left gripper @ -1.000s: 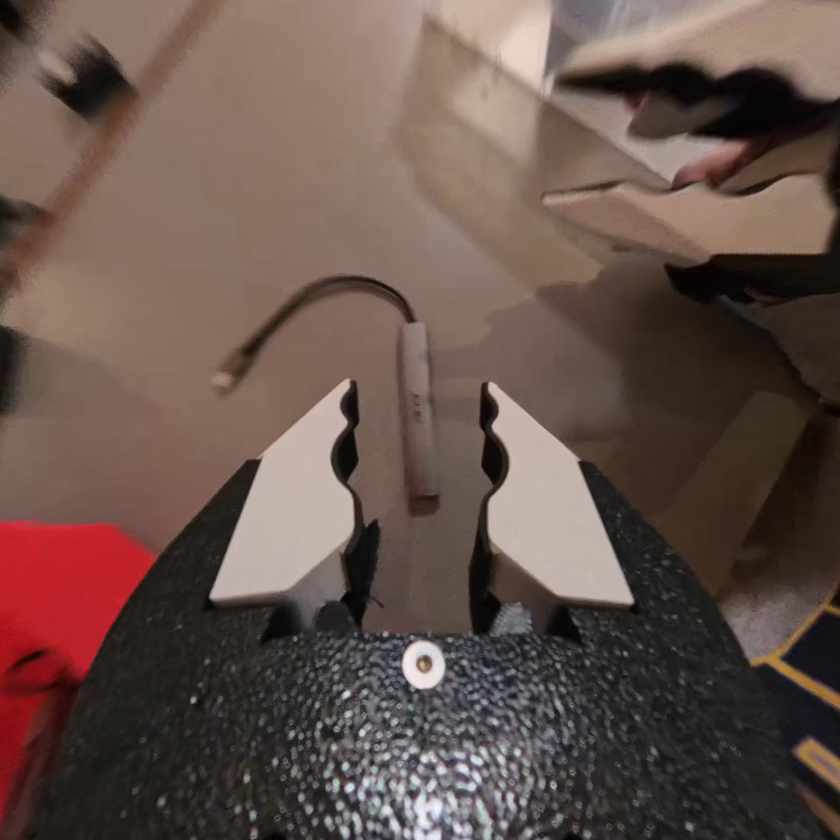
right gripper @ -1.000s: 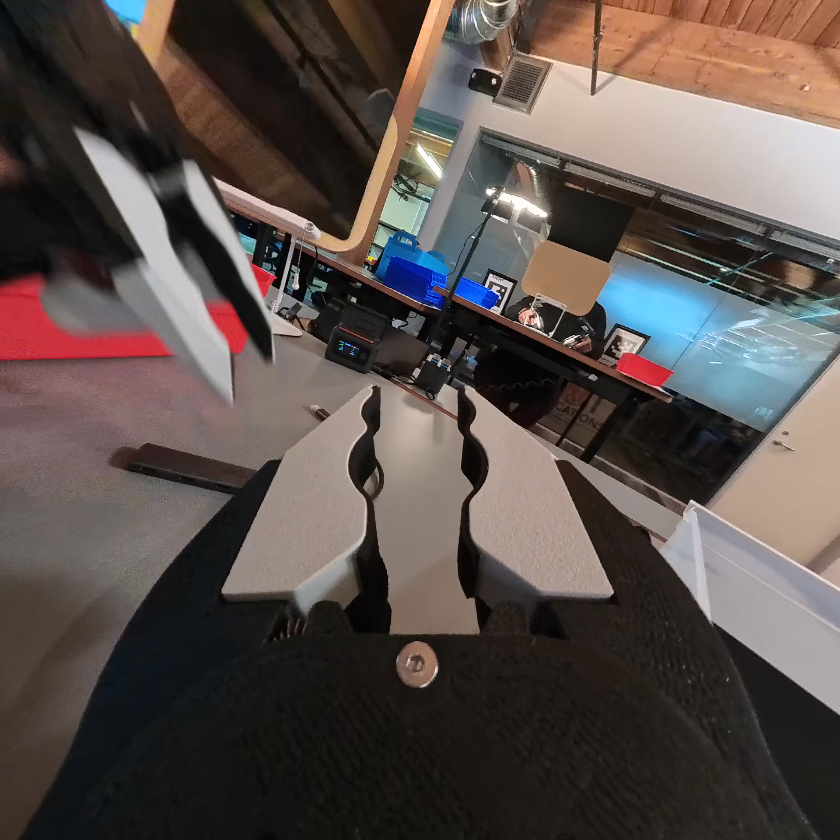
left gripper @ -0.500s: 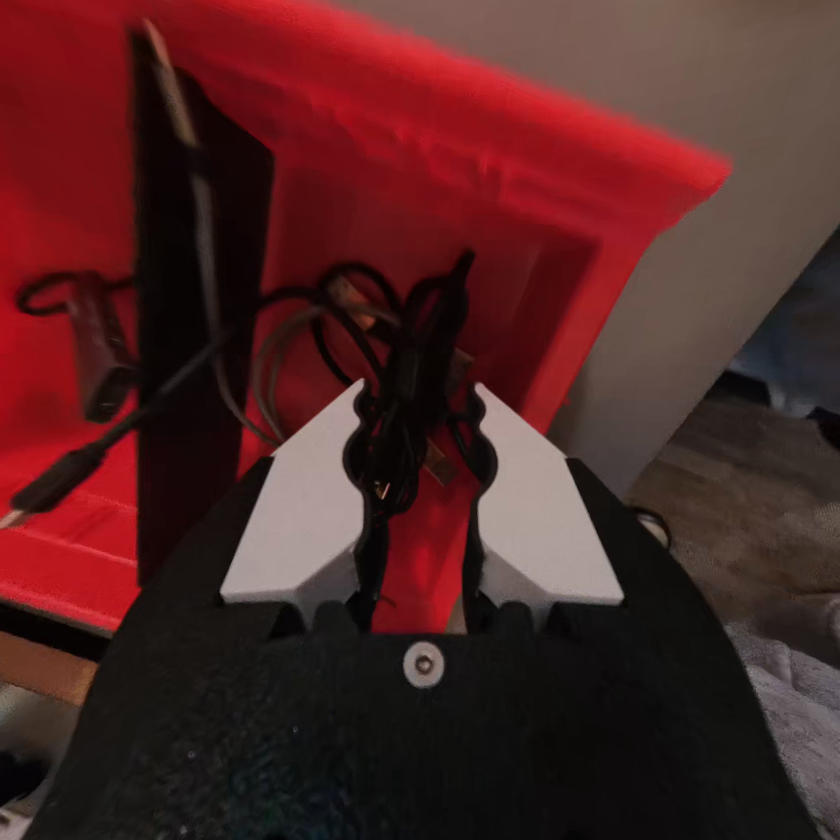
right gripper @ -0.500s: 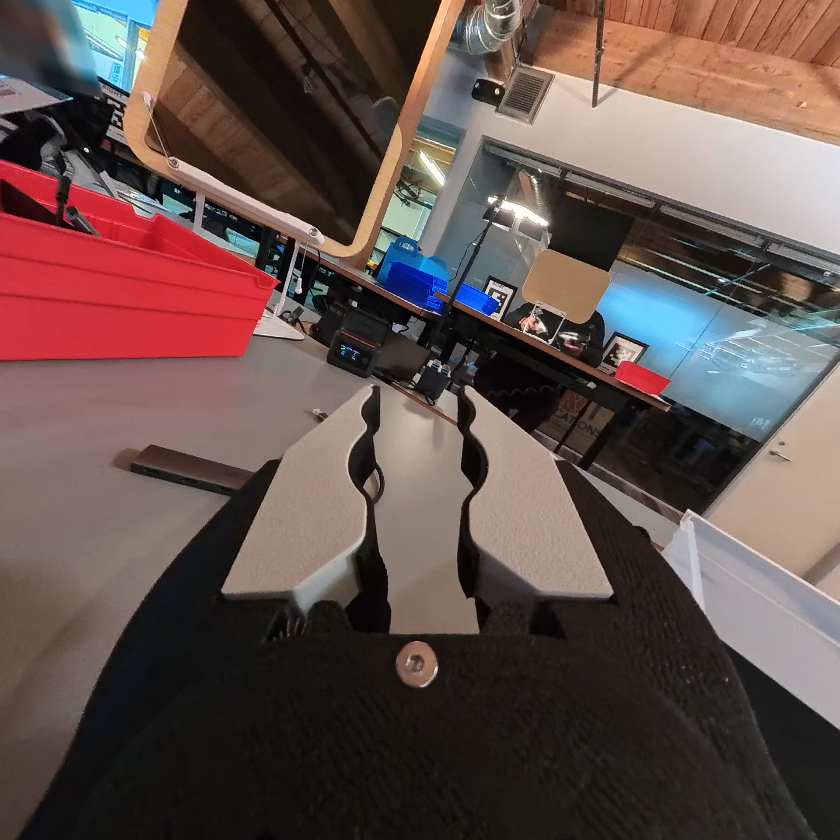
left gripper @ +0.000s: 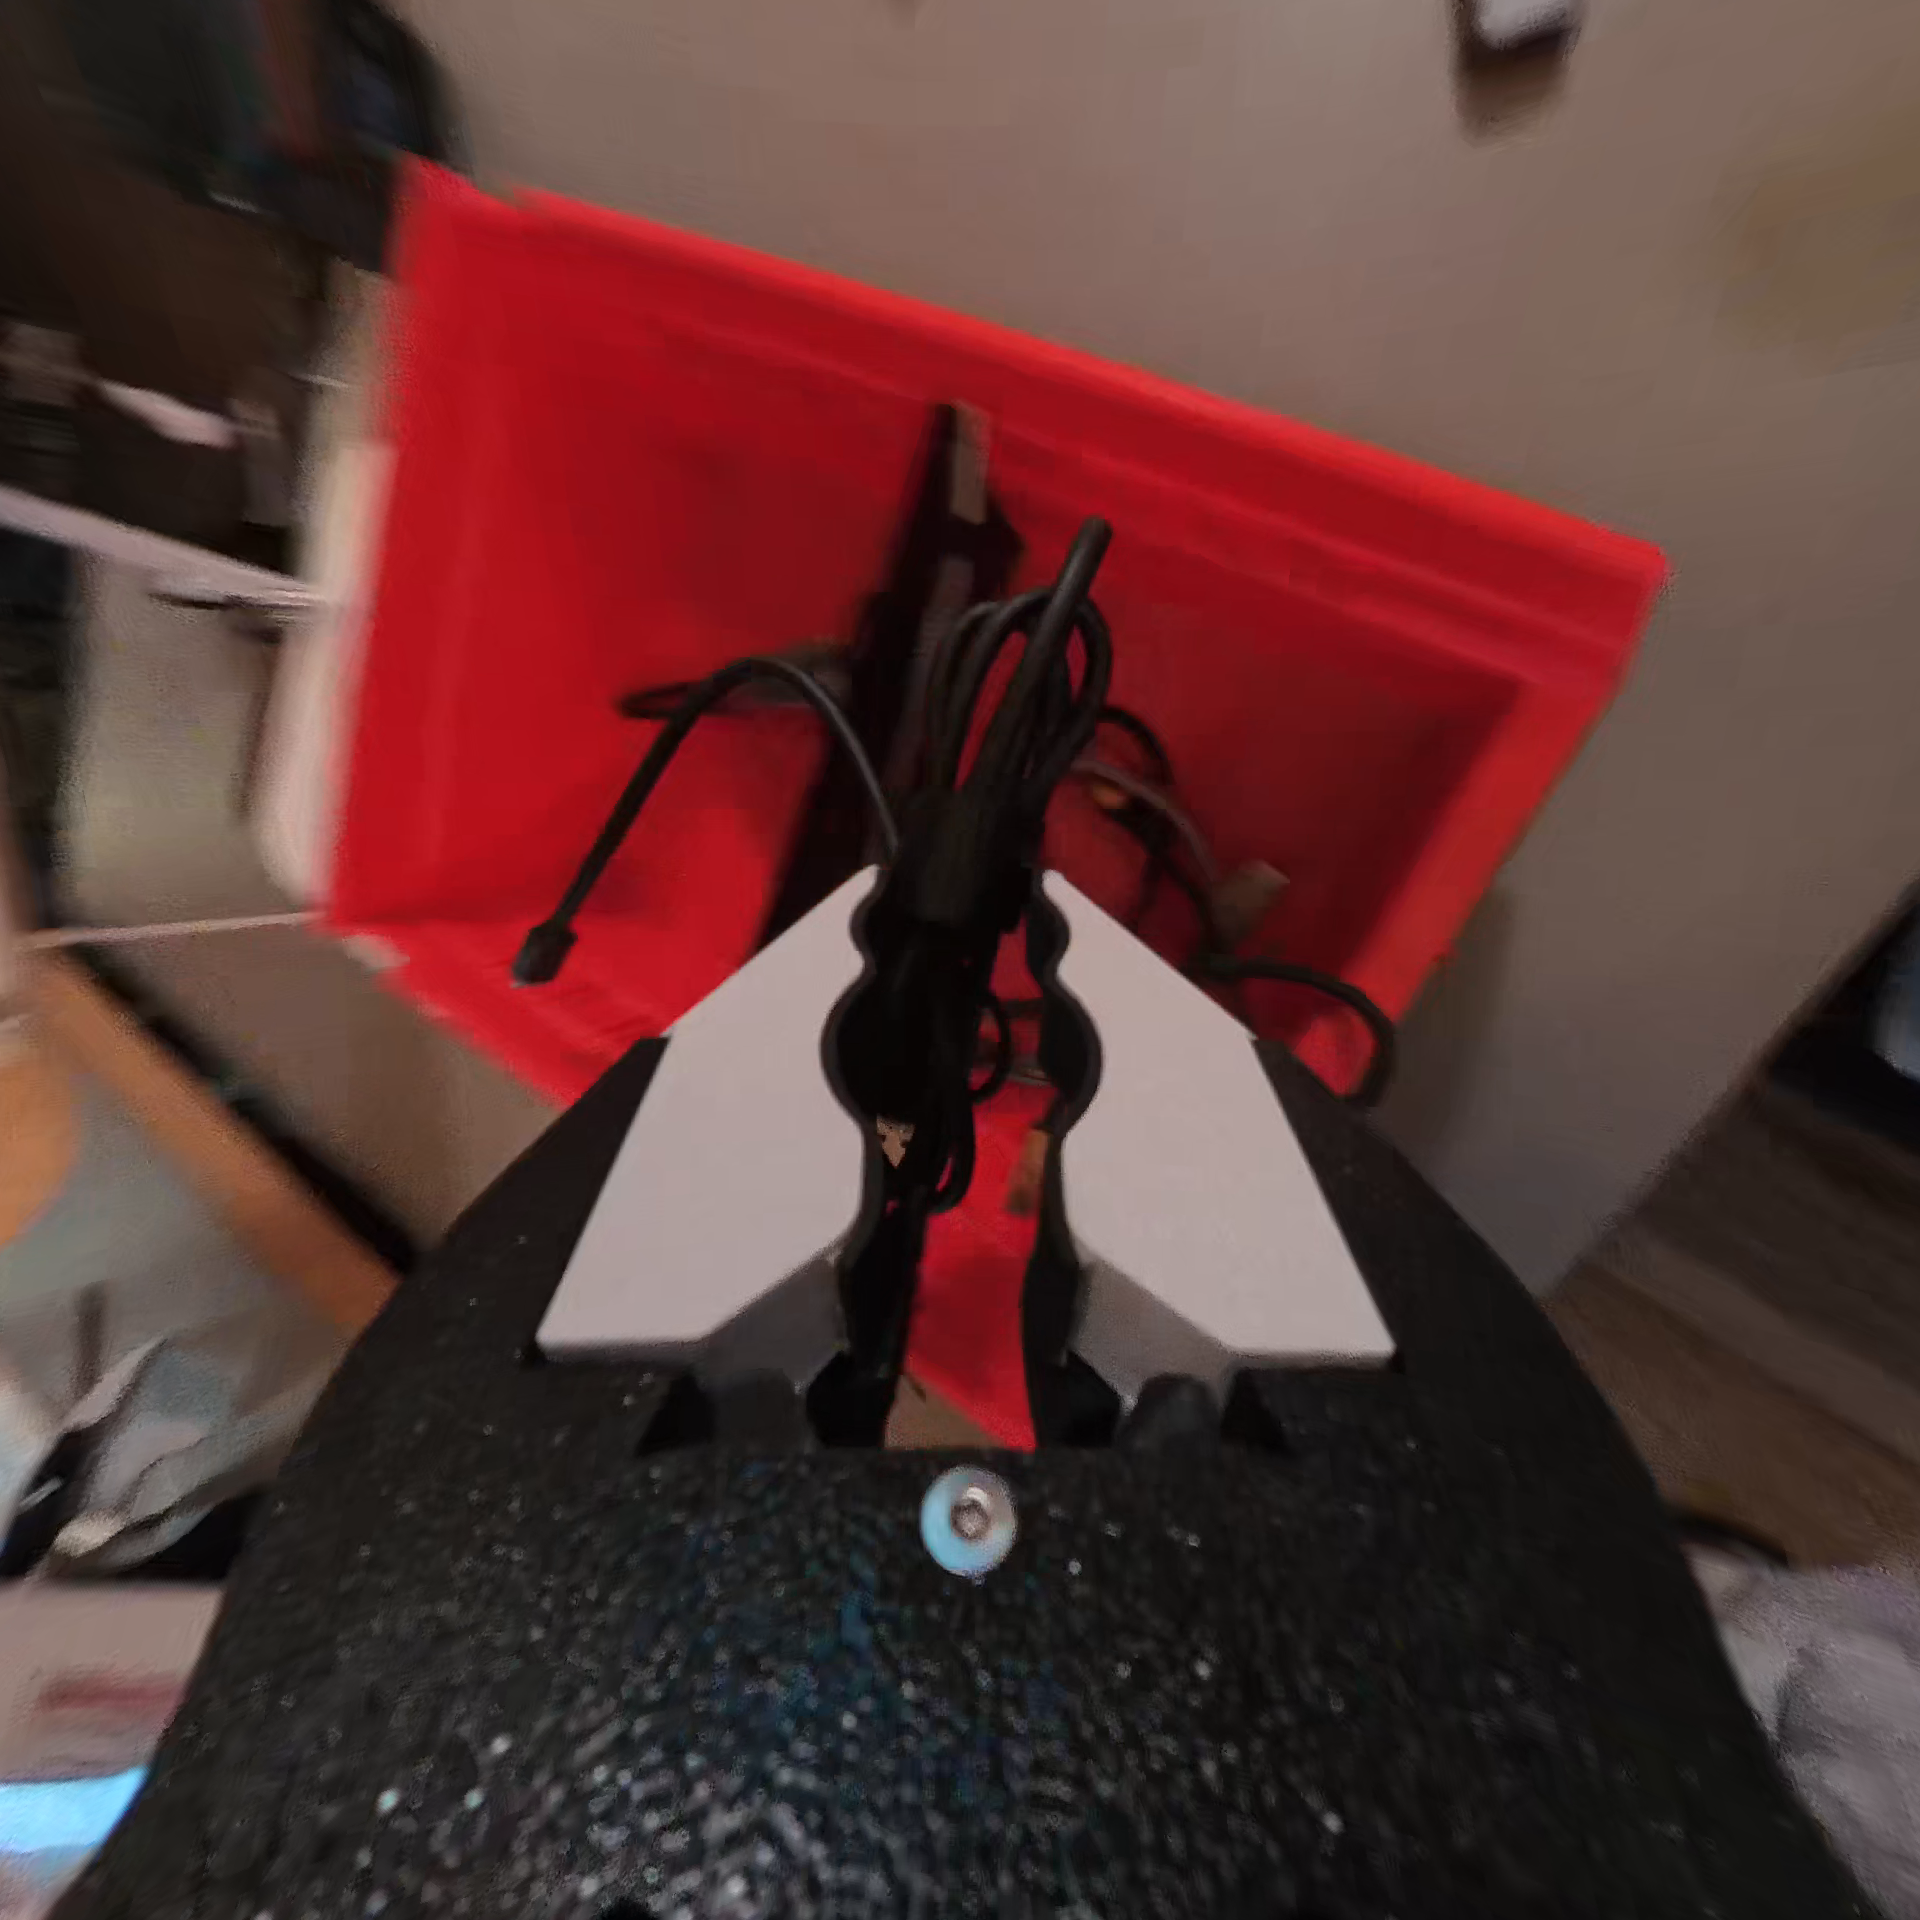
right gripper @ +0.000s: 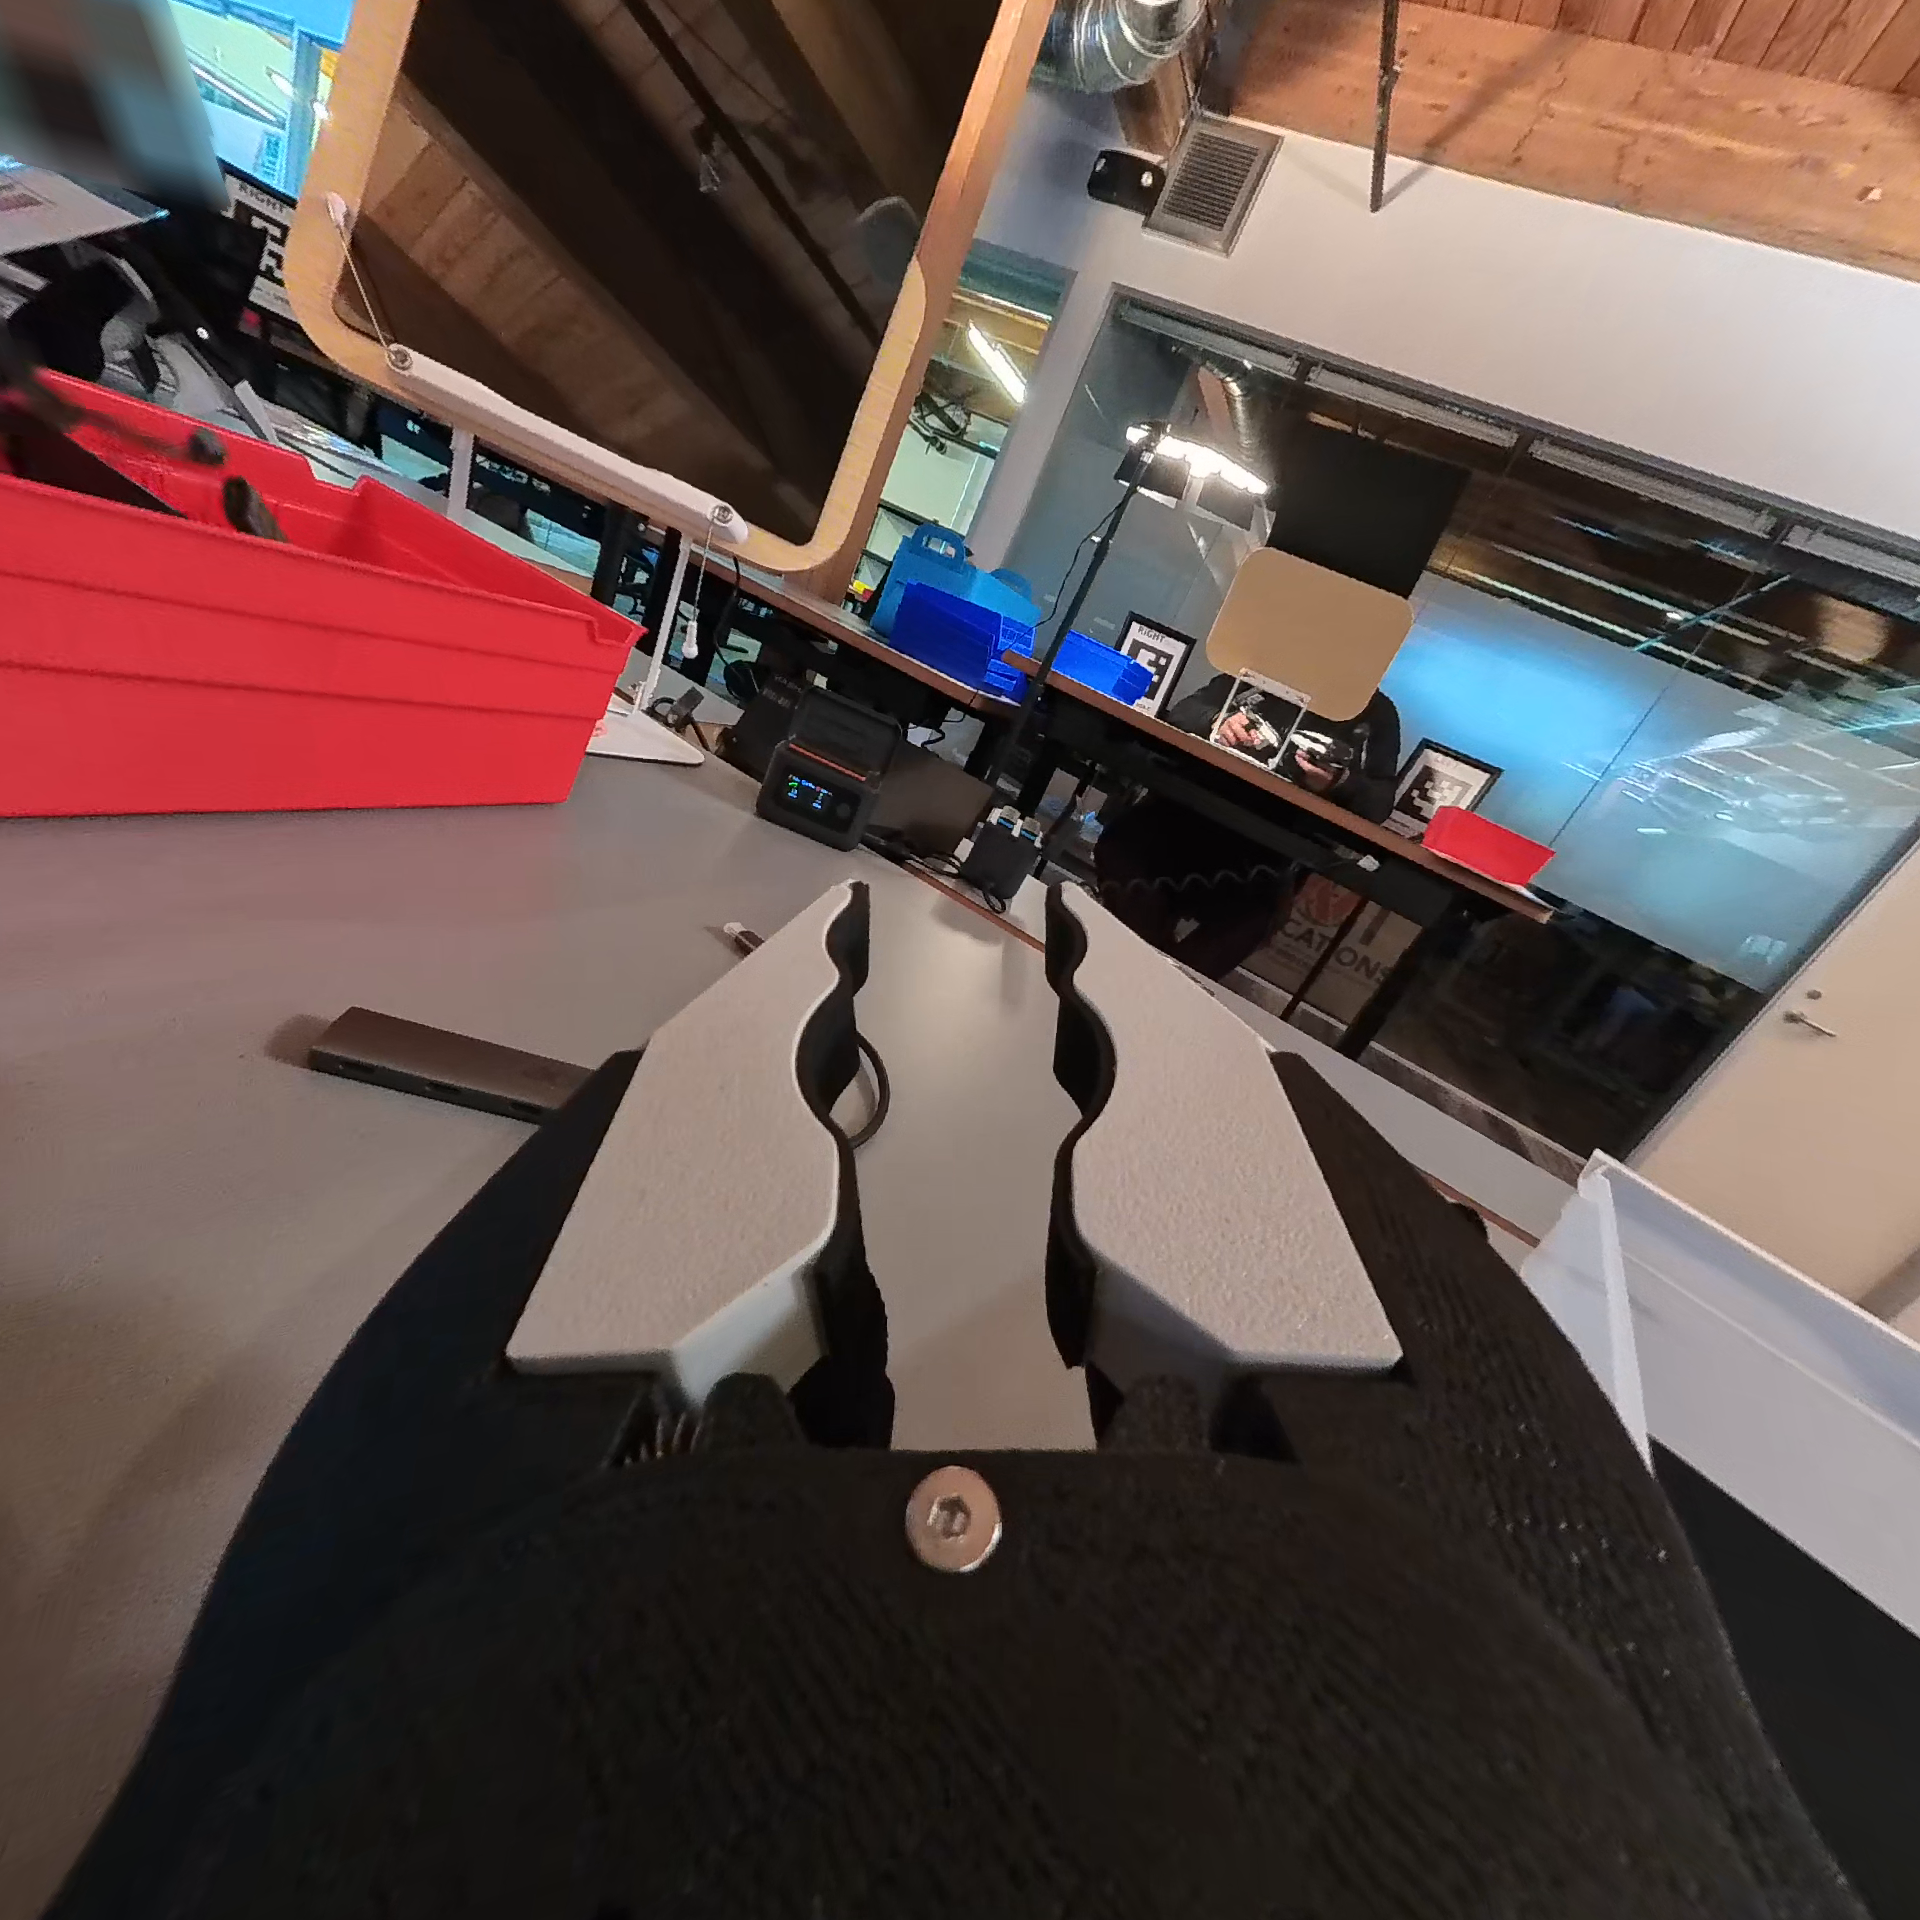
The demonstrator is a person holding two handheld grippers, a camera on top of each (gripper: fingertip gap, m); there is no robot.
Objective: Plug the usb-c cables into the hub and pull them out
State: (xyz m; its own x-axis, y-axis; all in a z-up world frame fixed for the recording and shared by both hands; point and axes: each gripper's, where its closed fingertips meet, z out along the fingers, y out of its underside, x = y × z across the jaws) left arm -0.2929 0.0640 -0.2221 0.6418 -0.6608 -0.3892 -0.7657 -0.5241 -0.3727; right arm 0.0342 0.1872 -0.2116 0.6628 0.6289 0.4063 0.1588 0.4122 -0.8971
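Lifted clear of the red bin (left gripper: 644, 499) — cable bundle (left gripper: 997, 748) in left gripper (left gripper: 961, 914).

left gripper (left gripper: 961, 914): pale grey fingers are set in a black, speckled body
cable bundle (left gripper: 977, 831): black, with brownish plug ends seen lower down
red bin (left gripper: 665, 499): bright red inside and out; a dark flat panel is seen in it
right gripper (right gripper: 951, 940): light grey grained fingers are carried on a black ribbed body with a silver screw
hub (right gripper: 442, 1062): dark grey, metallic
table (right gripper: 312, 914): plain matte grey
white bin (right gripper: 1756, 1340): white
small device (right gripper: 826, 795): black, with an orange stripe and a lit screen
far bins (right gripper: 966, 623): blue
frame (right gripper: 894, 343): light wood around a dark panel
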